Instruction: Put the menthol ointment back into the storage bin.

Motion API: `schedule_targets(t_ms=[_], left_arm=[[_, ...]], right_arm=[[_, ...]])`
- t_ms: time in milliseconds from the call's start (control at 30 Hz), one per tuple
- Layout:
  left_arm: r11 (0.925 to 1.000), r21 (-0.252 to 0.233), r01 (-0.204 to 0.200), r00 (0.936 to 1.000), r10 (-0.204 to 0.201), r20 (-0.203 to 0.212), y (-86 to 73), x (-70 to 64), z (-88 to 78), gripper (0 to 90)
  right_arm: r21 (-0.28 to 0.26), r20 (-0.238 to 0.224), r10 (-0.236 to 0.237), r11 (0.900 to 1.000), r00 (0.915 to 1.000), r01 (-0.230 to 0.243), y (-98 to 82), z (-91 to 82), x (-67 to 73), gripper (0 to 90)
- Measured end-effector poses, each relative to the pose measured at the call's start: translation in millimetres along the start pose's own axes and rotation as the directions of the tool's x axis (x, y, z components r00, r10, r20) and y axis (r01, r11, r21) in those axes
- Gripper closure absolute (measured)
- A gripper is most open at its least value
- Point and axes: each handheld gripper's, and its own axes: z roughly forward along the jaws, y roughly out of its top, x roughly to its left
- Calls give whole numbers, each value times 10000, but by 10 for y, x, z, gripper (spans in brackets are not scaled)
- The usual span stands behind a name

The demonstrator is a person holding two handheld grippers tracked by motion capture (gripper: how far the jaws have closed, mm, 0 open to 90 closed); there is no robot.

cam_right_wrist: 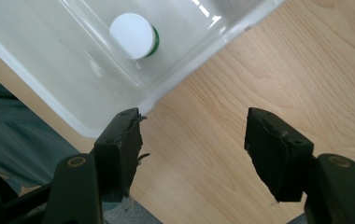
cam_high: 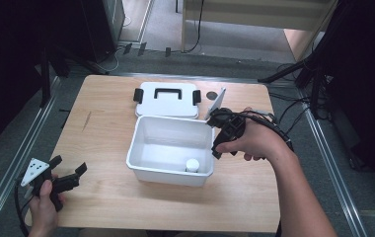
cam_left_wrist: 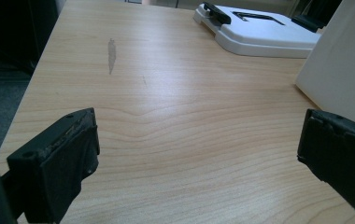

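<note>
An open white box (cam_high: 146, 150) stands mid-table, with a small white-capped bottle (cam_high: 192, 165) upright in its near right corner. Its lid (cam_high: 167, 98), with a black handle and clips, lies flat behind it. My right gripper (cam_high: 215, 137) is open and hovers over the box's right rim, nothing between its jaws. In the right gripper view (cam_right_wrist: 194, 135) it looks down on the box corner (cam_right_wrist: 199, 60) and the bottle cap (cam_right_wrist: 131, 29), which has a green band under it. My left gripper (cam_high: 68, 164) is open and empty, low over the table's near left corner (cam_left_wrist: 199, 140).
The wooden table (cam_high: 101, 133) has a dark streak (cam_left_wrist: 111, 55) on its left side. In the left gripper view the box wall (cam_left_wrist: 344, 65) rises at the right and the lid (cam_left_wrist: 259, 35) lies beyond. Cables and stand legs (cam_high: 299, 74) surround the table on the floor.
</note>
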Motion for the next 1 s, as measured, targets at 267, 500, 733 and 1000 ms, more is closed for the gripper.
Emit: schedule_targets(t_ms=[267,500,733,1000], left_arm=[[10000,-21,1,10000,-1,-20,-1,-3,1,0],[10000,-40,-39,10000,38,-27,-3,-2,-1,0],[10000,-11,-41,10000,41,-4,-3,0,-5,0],[10000,-17,-33,10000,33,-9,-4,0,-6,0]], right_arm=[[-109,-70,274,9996,9996,-275,-175,9,-133,376],[-196,-140,531,9984,9985,-534,-351,44,-257,376],[-281,-256,719,9970,9971,-726,-510,149,-367,364],[-533,-351,851,9948,9958,-869,-669,324,-481,331]])
